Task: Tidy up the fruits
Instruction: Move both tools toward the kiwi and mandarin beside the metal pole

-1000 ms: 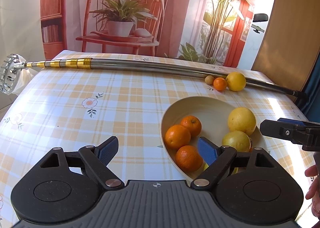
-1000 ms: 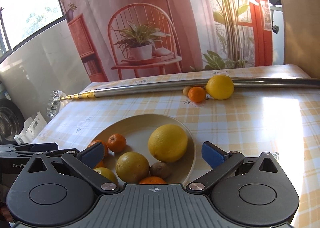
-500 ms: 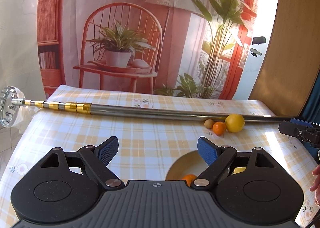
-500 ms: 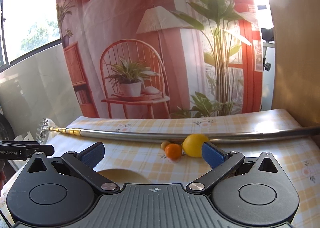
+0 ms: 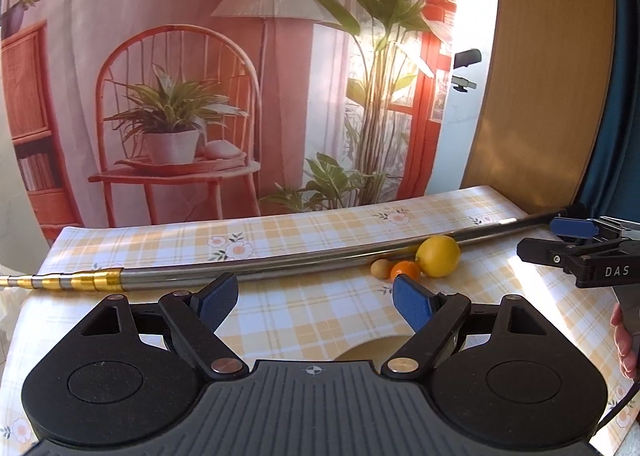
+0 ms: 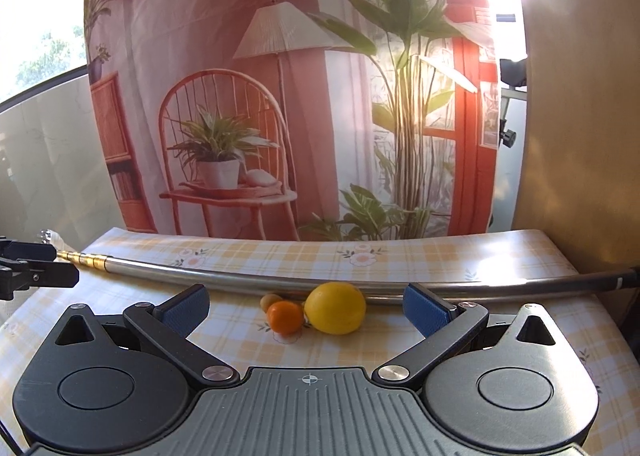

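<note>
- Fruits left out: lemon [image 6: 335, 308], small orange [image 6: 285, 318], and a little tan fruit [image 6: 270, 301] I can't identify, bunched together on the checked tablecloth [image 6: 460, 336], right against the near side of the metal pole [image 6: 248, 285].
- Bowl [image 5: 370, 350]: only a sliver of rim shows in the left wrist view, low, just in front of my left gripper. I take that as the drop target.
- Right gripper [image 6: 306, 306]: wide open, empty, lined up on the cluster, lemon sitting roughly between the pads in view but farther off.
- Left gripper [image 5: 316, 302]: wide open too, nothing held, raised above the table near the bowl.
- Plan, largest first: take the lemon with the right, since it's the biggest and blocks least once gone.
- Come in low from the near side, pads on the lemon's flanks; pole behind it limits how deep I can push.
- Risk: closing on the lemon may knock the orange, which touches or nearly touches it. Close slowly, lift straight up.
- Then orange, then the tan one; that last needs a nearly full close.
</note>
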A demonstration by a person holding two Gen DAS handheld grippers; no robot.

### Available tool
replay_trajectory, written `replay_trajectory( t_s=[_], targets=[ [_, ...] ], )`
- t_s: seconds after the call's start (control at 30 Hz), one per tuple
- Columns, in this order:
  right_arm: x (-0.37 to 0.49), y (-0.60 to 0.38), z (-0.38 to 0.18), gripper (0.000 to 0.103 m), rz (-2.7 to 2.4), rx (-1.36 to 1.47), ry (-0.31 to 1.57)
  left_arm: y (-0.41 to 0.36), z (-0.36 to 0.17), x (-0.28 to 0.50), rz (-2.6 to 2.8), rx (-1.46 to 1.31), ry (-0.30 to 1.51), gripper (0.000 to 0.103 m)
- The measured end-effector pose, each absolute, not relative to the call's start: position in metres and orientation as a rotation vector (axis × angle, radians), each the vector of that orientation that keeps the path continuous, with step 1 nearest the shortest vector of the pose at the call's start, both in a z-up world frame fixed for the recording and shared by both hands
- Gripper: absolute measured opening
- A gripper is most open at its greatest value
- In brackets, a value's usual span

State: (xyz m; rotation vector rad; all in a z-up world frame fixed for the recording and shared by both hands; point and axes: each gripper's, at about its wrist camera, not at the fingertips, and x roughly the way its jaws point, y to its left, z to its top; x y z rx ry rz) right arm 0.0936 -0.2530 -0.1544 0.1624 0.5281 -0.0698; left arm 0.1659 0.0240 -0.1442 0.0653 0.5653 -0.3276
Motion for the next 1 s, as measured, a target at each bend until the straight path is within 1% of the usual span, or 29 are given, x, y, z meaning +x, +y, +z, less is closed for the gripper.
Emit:
replay_trajectory(
  t_s=[0.07, 0.13, 0.17, 0.33, 0.37, 0.43, 0.47, 0.5, 0.6, 0.77, 1.0],
  targets=[
    [0.096, -0.253, -0.160, 0.103, -0.075, 0.152, 0.542, 0.015, -0.148, 0.175, -0.370, 0.080, 0.579, 0.082],
    [0.099, -0.254, -0.165, 0.102, -0.077, 0.154, 0.552, 0.005, -0.152, 0.184, -0.408, 0.105, 0.596, 0.075],
    [0.101, -0.256, -0.168, 0.102, -0.076, 0.165, 0.556, -0.001, -0.154, 0.188, -0.418, 0.120, 0.602, 0.073],
    [0.108, -0.267, -0.181, 0.101, -0.088, 0.247, 0.572, -0.024, -0.163, 0.214, -0.471, 0.172, 0.615, 0.054],
    [0.110, -0.270, -0.184, 0.101, -0.089, 0.260, 0.577, -0.028, -0.166, 0.223, -0.478, 0.166, 0.630, 0.052],
    [0.112, -0.273, -0.189, 0.100, -0.092, 0.277, 0.586, -0.033, -0.173, 0.237, -0.479, 0.125, 0.663, 0.041],
    [0.113, -0.276, -0.192, 0.100, -0.094, 0.287, 0.590, -0.035, -0.178, 0.248, -0.480, 0.089, 0.691, 0.039],
    [0.113, -0.277, -0.194, 0.100, -0.097, 0.296, 0.593, -0.036, -0.183, 0.257, -0.480, 0.048, 0.720, 0.034],
    [0.116, -0.283, -0.202, 0.100, -0.103, 0.320, 0.607, -0.039, -0.198, 0.285, -0.466, -0.063, 0.799, 0.032],
    [0.120, -0.288, -0.214, 0.099, -0.113, 0.339, 0.631, -0.048, -0.220, 0.322, -0.442, -0.195, 0.885, 0.032],
    [0.124, -0.292, -0.227, 0.098, -0.118, 0.354, 0.662, -0.062, -0.241, 0.348, -0.421, -0.207, 0.957, 0.031]
  ],
)
